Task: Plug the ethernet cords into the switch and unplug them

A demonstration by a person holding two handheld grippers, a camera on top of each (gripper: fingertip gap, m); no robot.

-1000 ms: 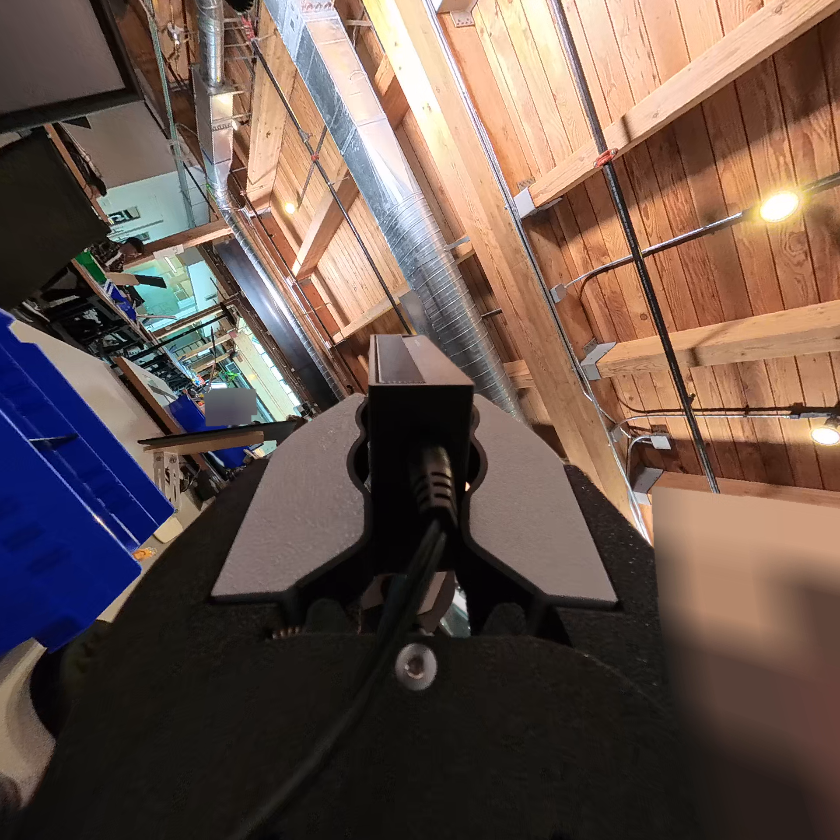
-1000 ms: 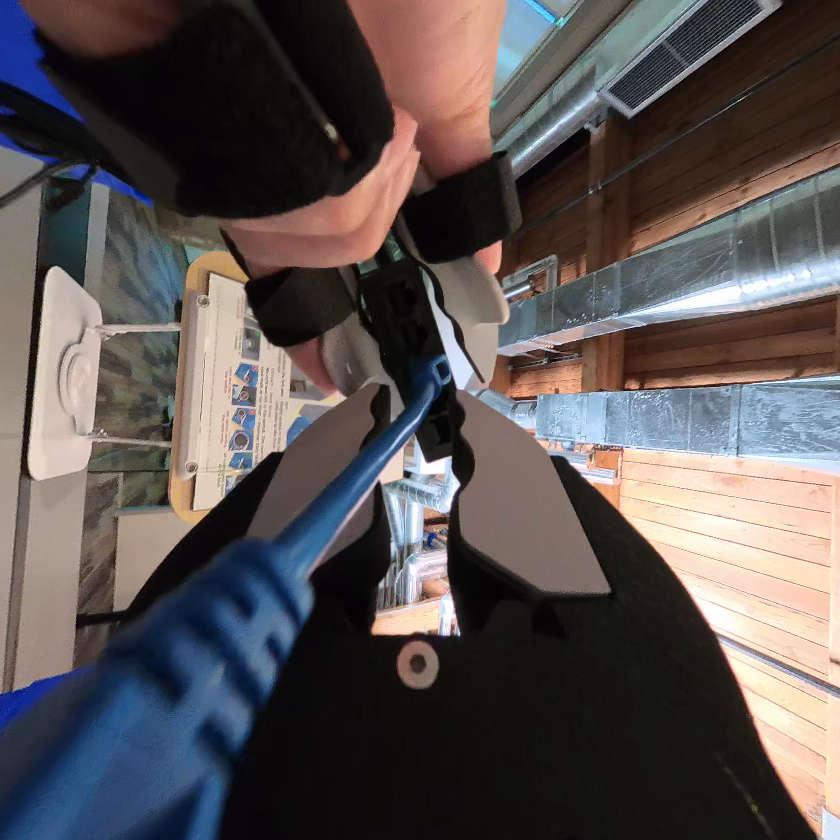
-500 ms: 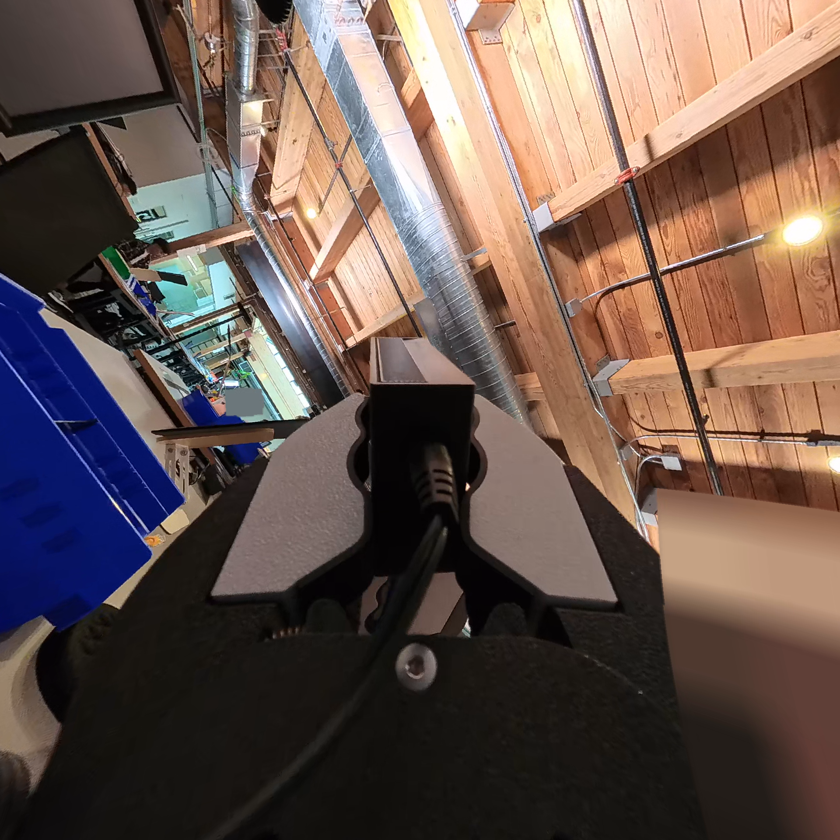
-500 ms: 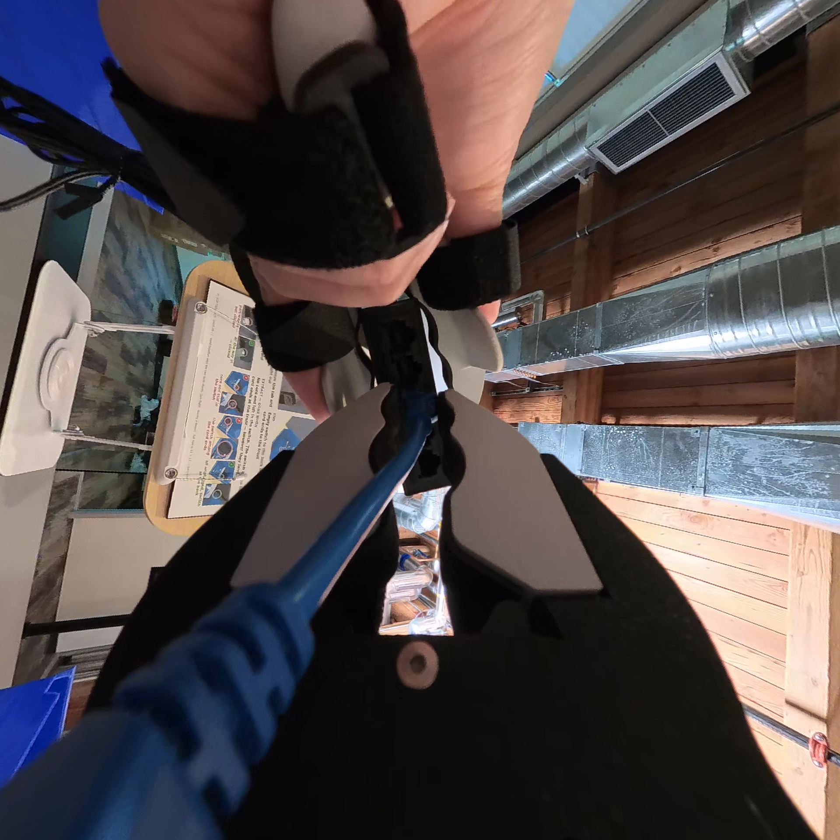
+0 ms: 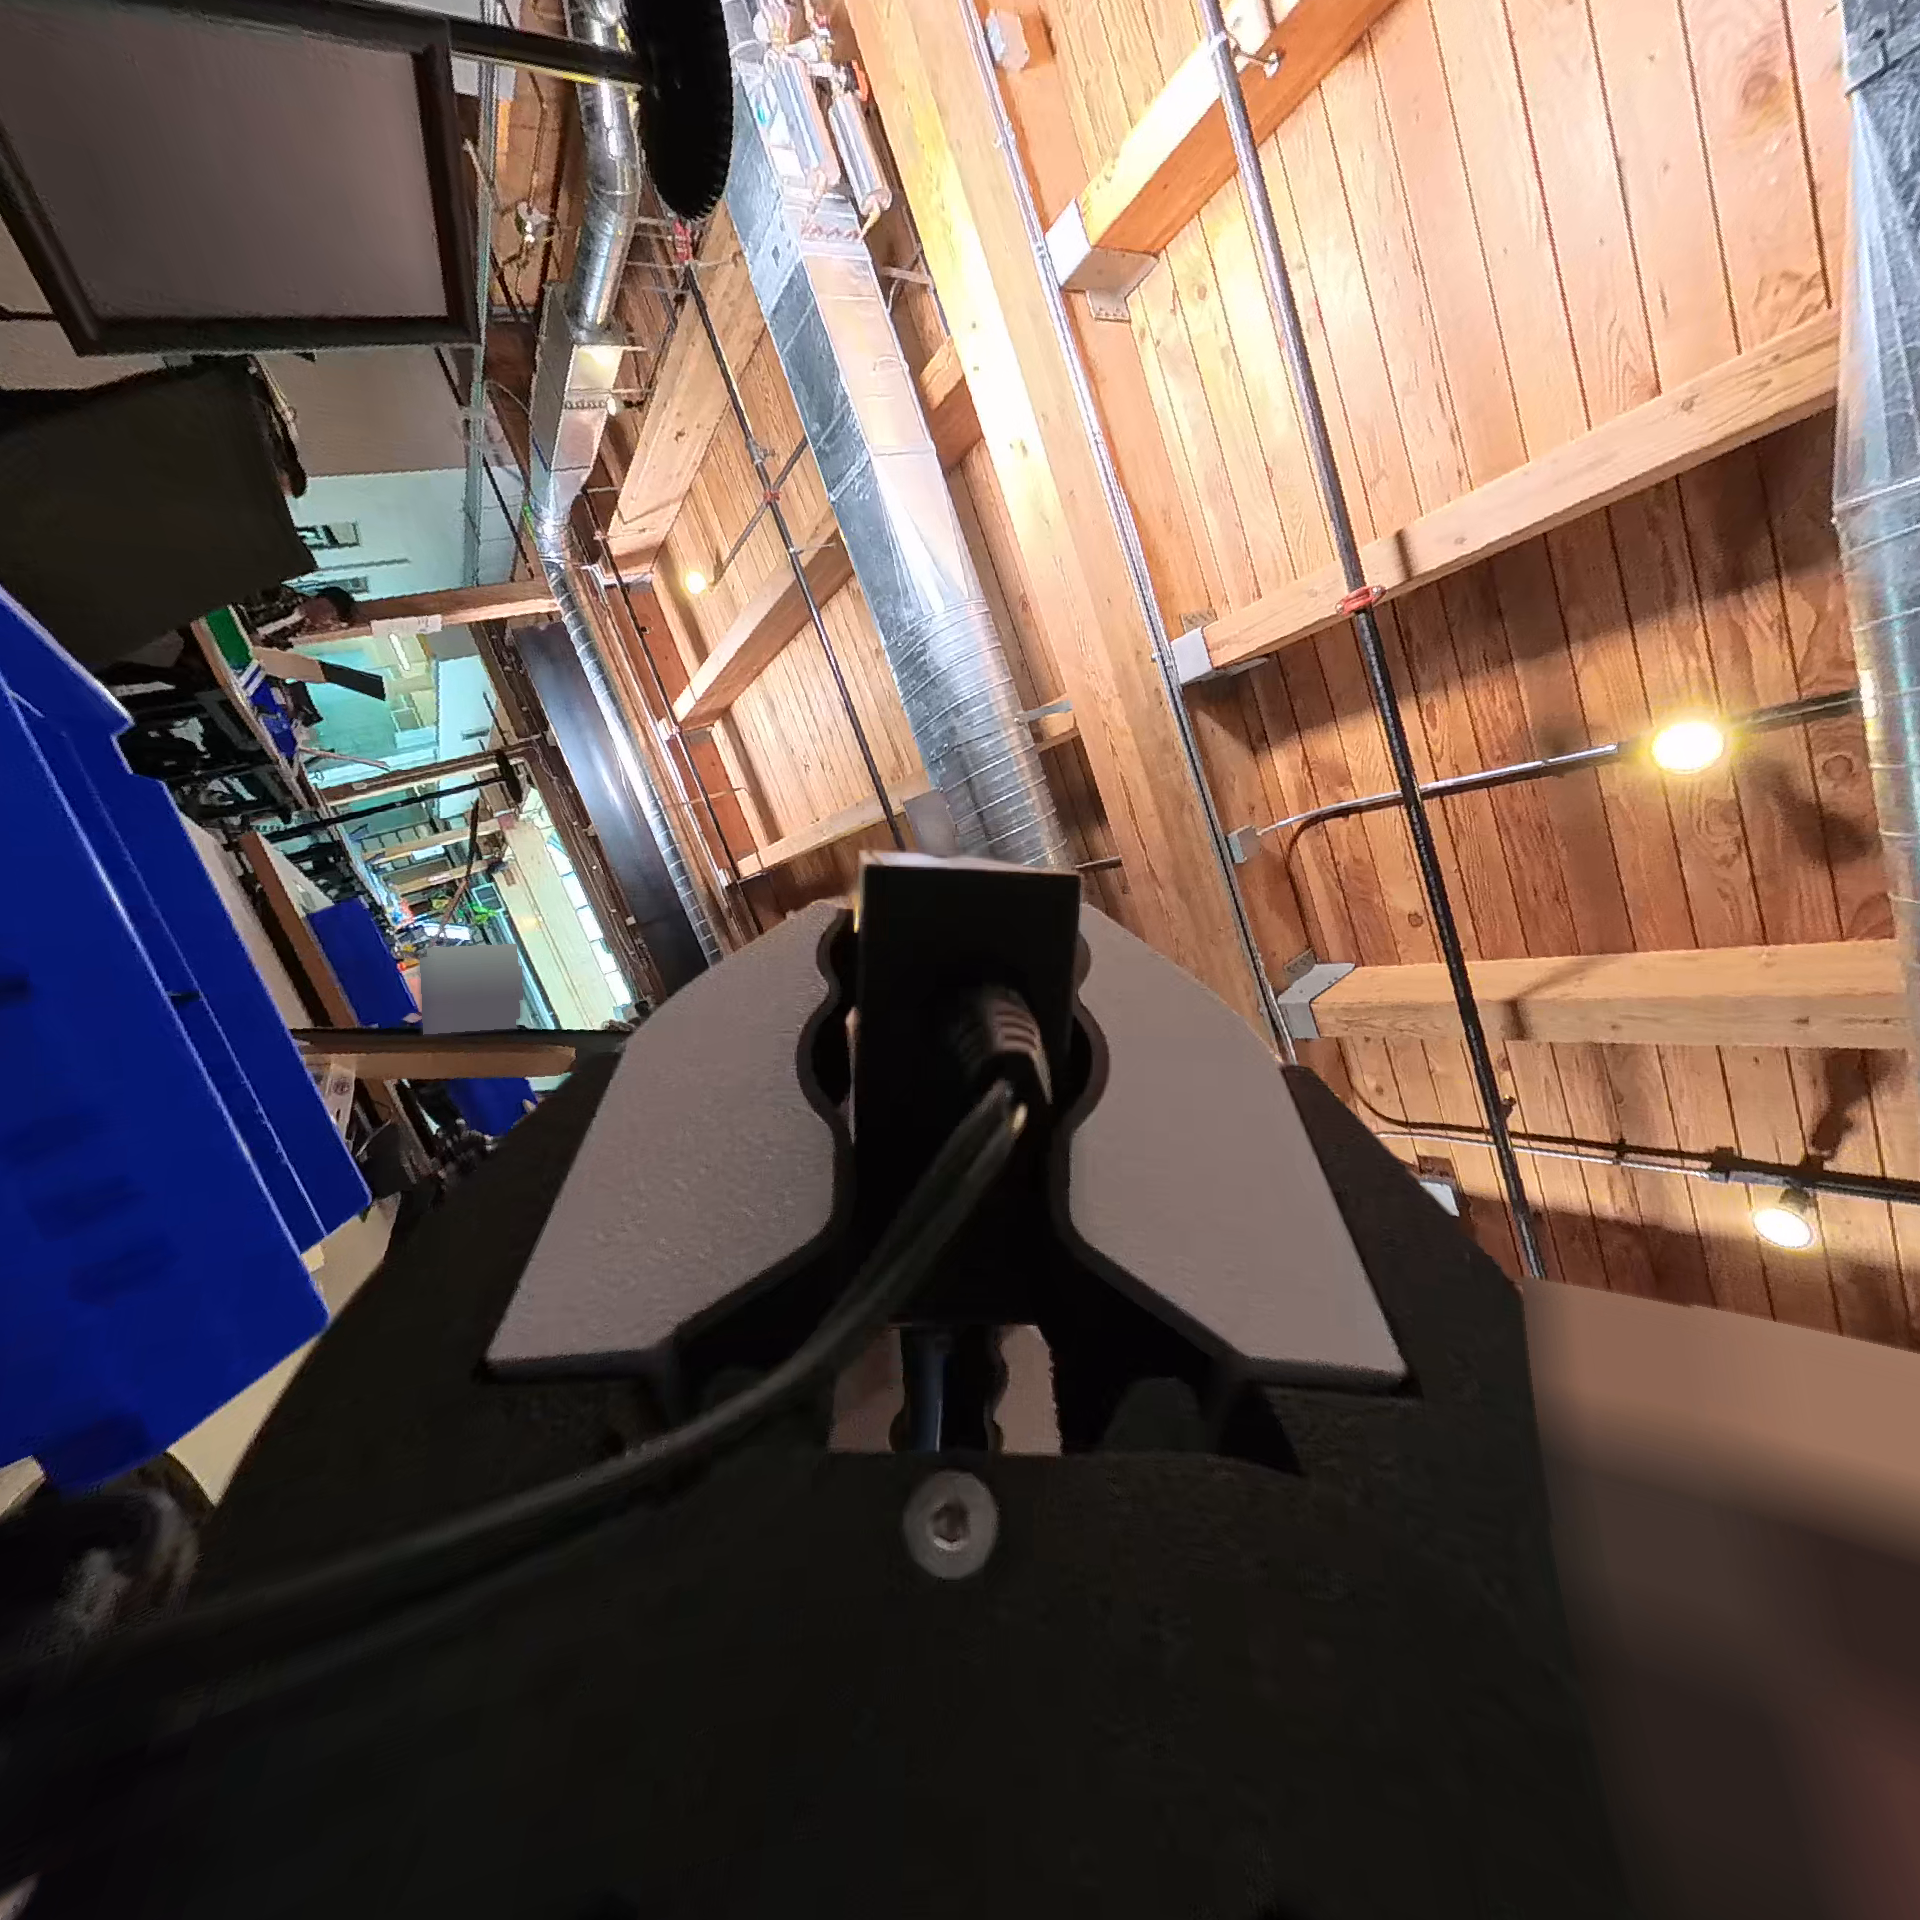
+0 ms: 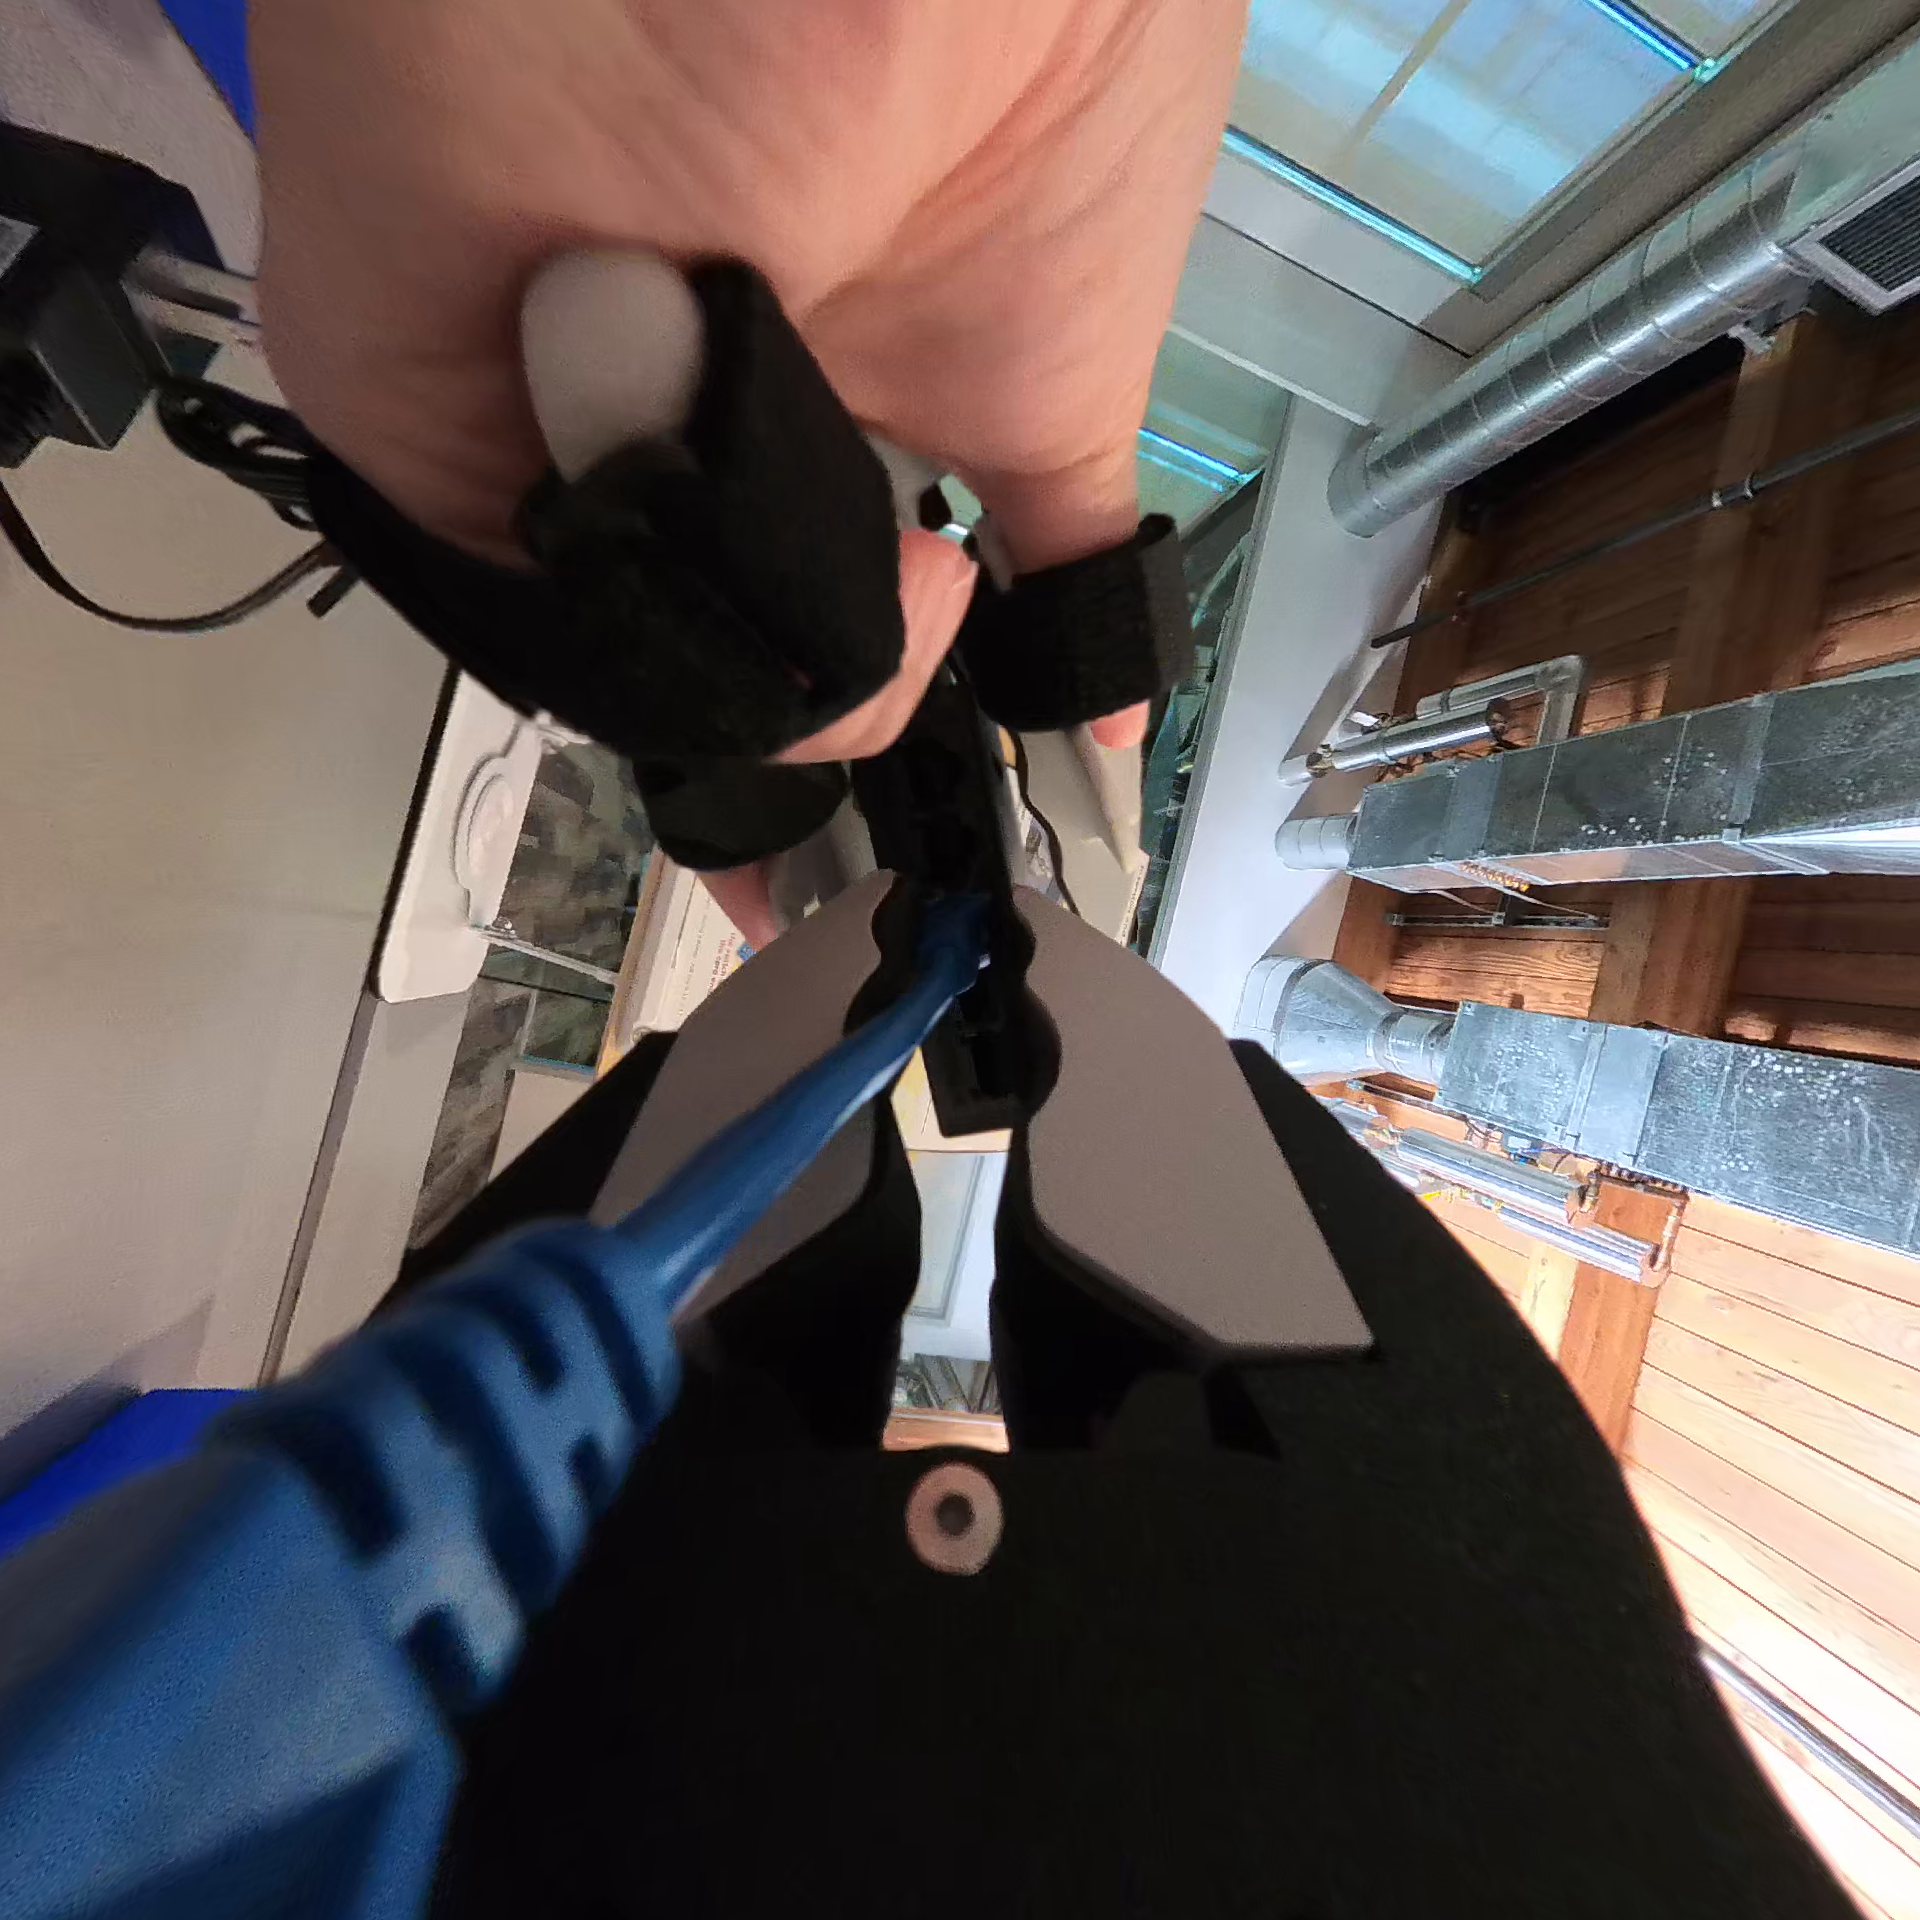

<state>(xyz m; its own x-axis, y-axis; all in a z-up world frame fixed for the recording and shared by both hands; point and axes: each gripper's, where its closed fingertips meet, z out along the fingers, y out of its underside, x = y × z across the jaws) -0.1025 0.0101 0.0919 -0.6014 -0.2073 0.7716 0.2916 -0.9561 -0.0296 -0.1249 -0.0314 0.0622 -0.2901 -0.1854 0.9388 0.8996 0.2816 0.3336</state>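
Two hand-held grippers are in play, listed left to right. Left hand-held gripper (image 5: 961,935): one, its jaws clamped on one black switch (image 5: 966,966) held end-on between the fingers (image 5: 717,1122); one thin black power lead (image 5: 790,1340) plugged into the near face trails back toward the camera. Right hand-held gripper (image 6: 956,935): one, jaws narrowed round the plug end of one blue ethernet cord (image 6: 831,1081), which sits at a port of the switch (image 6: 951,831); whether the pads actually press on the plug cannot be told, since the switch body stands in the same gap. One second blue connector boot (image 6: 343,1538) hangs blurred close to the lens, presumably the cord's free end. One bare hand (image 6: 727,260) strapped into the left gripper fills the top of the right wrist view. Blue bins (image 5: 114,1039): at least two. Risks, as judged: jaws closing on the plug without depressing its latch tab would make a pull drag the switch out of the left grasp; an off-axis pull could bend the tab or strain the port; the power lead could snag and tug free; the dangling boot blocks sight of the port.
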